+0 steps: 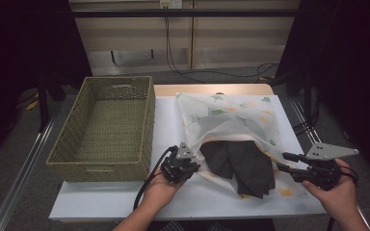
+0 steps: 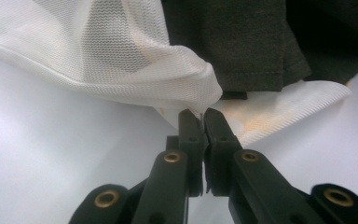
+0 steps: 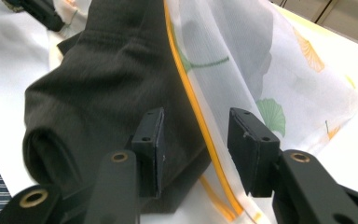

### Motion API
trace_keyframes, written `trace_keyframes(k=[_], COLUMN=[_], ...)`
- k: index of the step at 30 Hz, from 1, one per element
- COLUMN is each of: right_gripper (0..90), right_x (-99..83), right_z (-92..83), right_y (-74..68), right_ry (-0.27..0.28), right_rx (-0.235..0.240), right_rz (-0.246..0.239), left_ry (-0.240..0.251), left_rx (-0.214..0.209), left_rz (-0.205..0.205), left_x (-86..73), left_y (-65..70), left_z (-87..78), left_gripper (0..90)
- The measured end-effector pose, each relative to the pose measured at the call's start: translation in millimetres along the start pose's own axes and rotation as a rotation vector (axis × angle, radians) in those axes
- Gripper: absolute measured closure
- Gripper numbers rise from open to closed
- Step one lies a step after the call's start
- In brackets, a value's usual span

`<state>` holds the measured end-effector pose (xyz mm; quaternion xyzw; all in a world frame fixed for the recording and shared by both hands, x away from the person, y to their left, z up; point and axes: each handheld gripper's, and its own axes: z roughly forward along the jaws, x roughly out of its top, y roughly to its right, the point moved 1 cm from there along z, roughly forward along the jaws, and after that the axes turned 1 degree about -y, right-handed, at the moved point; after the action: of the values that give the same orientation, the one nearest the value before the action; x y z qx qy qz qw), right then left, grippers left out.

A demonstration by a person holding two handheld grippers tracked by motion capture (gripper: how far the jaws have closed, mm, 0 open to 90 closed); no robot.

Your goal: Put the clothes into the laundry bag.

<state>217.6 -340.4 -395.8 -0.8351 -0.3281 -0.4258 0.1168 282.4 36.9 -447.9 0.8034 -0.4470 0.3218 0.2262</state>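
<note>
A white mesh laundry bag (image 1: 231, 120) printed with green and orange leaves lies on the white table top (image 1: 168, 115). A dark garment (image 1: 243, 166) sticks half out of its near opening. My left gripper (image 1: 193, 161) is at the bag's near left corner. In the left gripper view it (image 2: 199, 114) is shut on a thin fold of the bag's mesh (image 2: 121, 60), with the garment (image 2: 242, 42) behind. My right gripper (image 1: 285, 161) stands open at the bag's right side. Its jaws (image 3: 198, 125) straddle the orange-trimmed bag edge (image 3: 191, 98) and the garment (image 3: 98, 93) without pressing them.
An empty woven green basket (image 1: 147, 120) stands on the left of the table, close to the bag. Bare white table (image 1: 125, 197) lies in front of it. Dark floor, rails and cables surround the table. The left gripper (image 3: 37, 11) shows at the top left of the right gripper view.
</note>
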Motion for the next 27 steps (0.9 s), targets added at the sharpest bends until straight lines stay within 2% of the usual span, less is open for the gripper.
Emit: trace_keyframes(k=[1,2,5,6,7,8,9,11,12,14,15,18,20,21,22,27], right_gripper=[57.0,57.0,56.9,56.8,56.8,56.7,56.7,56.6,56.6,56.4,56.4,56.1,55.9,55.9,55.8,55.5], right_x=[1.5,3.0,6.9,8.0,8.6,9.5,10.2,11.4,12.0,13.5,14.3,16.5,18.1,18.5,18.8,19.0], right_z=[1.0,2.0,4.3,5.2,5.9,6.9,7.9,9.9,10.6,11.9,12.3,12.5,12.0,11.7,11.4,10.5], right_y=[-0.4,-0.8,-2.5,-3.1,-3.4,-4.0,-4.3,-4.8,-5.5,-6.6,-7.3,-8.8,-8.8,-8.6,-8.7,-7.0], right_ry=[0.002,0.004,0.002,0.004,0.005,0.005,0.006,0.006,0.004,0.004,0.005,0.007,0.01,0.012,0.012,0.014], right_rx=[0.004,0.001,0.006,0.009,0.009,0.014,0.016,0.024,0.024,0.033,0.033,0.035,0.042,0.039,0.039,0.043], right_rz=[-0.002,-0.007,-0.015,-0.019,-0.023,-0.024,-0.026,-0.03,-0.028,-0.031,-0.032,-0.037,-0.041,-0.041,-0.037,-0.034], left_ry=[0.004,-0.003,-0.011,-0.003,-0.02,-0.011,-0.026,-0.01,-0.015,0.019,0.017,0.044,0.062,0.052,0.068,0.053], left_rx=[-0.002,-0.004,0.001,-0.002,0.008,0.019,0.021,0.012,0.01,-0.002,-0.013,-0.023,-0.029,-0.02,-0.025,-0.026], left_rz=[-0.018,-0.005,-0.022,-0.042,-0.038,-0.057,-0.057,-0.07,-0.059,-0.067,-0.045,-0.02,0.011,0.023,0.034,0.063], left_x=[-2.3,-4.7,-13.7,-16.3,-20.6,-24.1,-27.2,-31.5,-31.9,-29.8,-27.3,-17.1,-9.3,-6.3,-1.8,13.1], left_y=[2.1,1.7,0.1,-0.4,-2.9,-3.4,-4.8,-4.8,-4.0,0.8,2.2,11.0,14.6,15.6,16.1,17.3], left_z=[-0.3,-2.6,-9.0,-10.1,-14.0,-15.5,-18.2,-21.8,-24.3,-26.3,-28.2,-31.6,-32.3,-33.4,-32.4,-24.3], left_gripper=[87.1,86.7,86.7,86.9,88.6,89.4,89.2,86.9,85.4,82.0,80.8,75.4,72.2,70.5,68.8,63.9])
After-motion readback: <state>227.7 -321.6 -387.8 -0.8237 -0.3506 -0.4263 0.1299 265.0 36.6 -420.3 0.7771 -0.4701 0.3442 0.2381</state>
